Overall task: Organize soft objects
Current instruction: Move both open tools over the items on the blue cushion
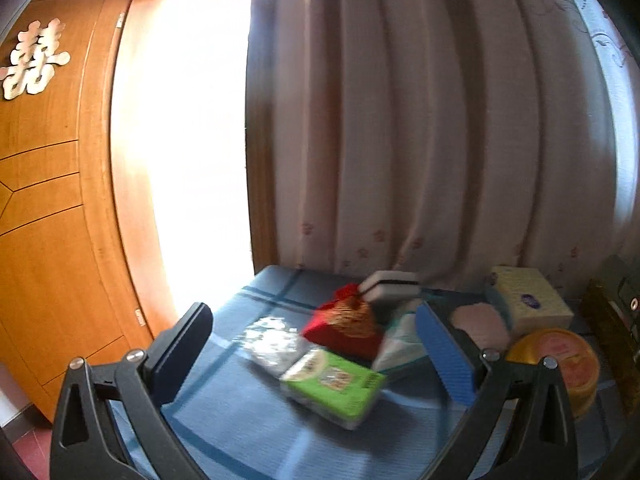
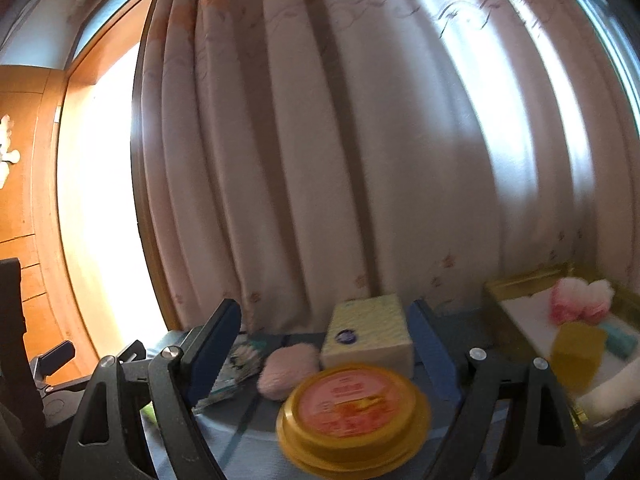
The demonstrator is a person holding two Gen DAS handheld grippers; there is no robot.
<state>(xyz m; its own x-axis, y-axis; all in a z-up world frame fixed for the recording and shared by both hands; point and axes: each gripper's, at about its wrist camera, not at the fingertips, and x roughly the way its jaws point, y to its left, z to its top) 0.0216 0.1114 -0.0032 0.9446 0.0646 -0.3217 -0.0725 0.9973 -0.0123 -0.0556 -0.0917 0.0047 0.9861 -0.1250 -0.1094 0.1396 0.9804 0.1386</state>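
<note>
Both claws stand apart and empty: left gripper [image 1: 316, 344], right gripper [image 2: 324, 344]. The tray [image 2: 516, 280] at the table's right edge already holds several soft pieces; the pink sponge [image 2: 286, 370] and green tissue pack [image 1: 334, 384] remain mid-table [image 1: 240, 420], unsorted.

The print on the green tissue pack [image 1: 334, 380] and on the yellow round tin [image 2: 354, 410] is smeared by motion blur and cannot be read. The white packet [image 1: 400, 344] is partly hidden behind the red pouch [image 1: 348, 326]. The gold-rimmed tray [image 2: 520, 284] is cut off by the right edge.
</note>
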